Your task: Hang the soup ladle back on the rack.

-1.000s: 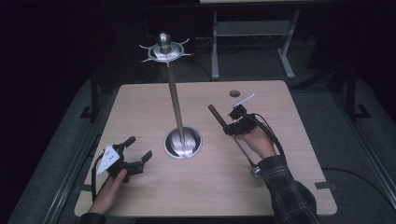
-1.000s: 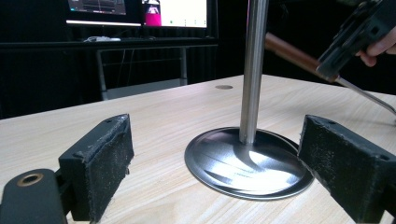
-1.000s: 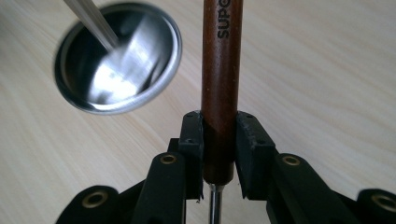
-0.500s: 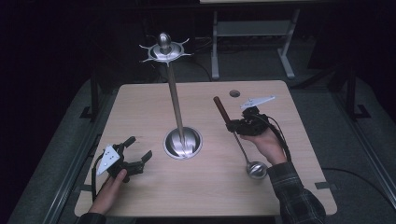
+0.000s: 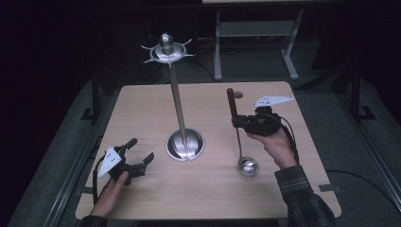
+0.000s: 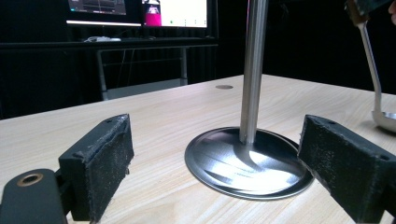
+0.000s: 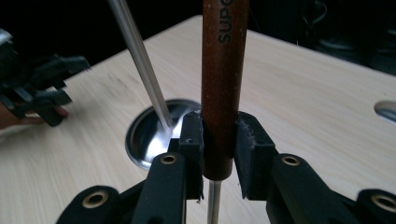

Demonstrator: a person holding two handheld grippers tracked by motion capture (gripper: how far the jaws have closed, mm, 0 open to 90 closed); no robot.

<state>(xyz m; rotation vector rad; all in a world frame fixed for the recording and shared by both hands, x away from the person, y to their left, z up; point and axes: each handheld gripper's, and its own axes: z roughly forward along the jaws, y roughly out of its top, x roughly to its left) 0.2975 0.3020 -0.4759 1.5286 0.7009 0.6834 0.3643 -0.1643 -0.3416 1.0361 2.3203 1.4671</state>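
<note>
- My left fingers (image 5: 140,152) were spread wide with nothing between them, low over the near left part of the worktop (image 5: 142,109), aimed at the round steel base (image 6: 248,161) of the stand.
- My right fingers (image 7: 218,140) were clenched on the brown wooden handle (image 7: 224,70) of a ladle (image 5: 238,137), both pads pressed flat against its sides.
- The ladle hung nearly upright from that grip: handle end up, thin metal shaft running down, bowl (image 5: 248,166) low, at or just over the worktop on the near right; I could not tell whether it touched.
- The stand's pole (image 5: 178,109) rose from the middle of the worktop, to the left of the ladle and well apart from it.
- Farthest and highest sat the crown of hooks (image 5: 166,51) at the pole's top.
- I judged that the coming move turned on this: the hooks lay up and to the left of the handle end, the ladle's long axis ran about parallel to the pole, and my right hand (image 5: 274,142) was the nearer one.
</note>
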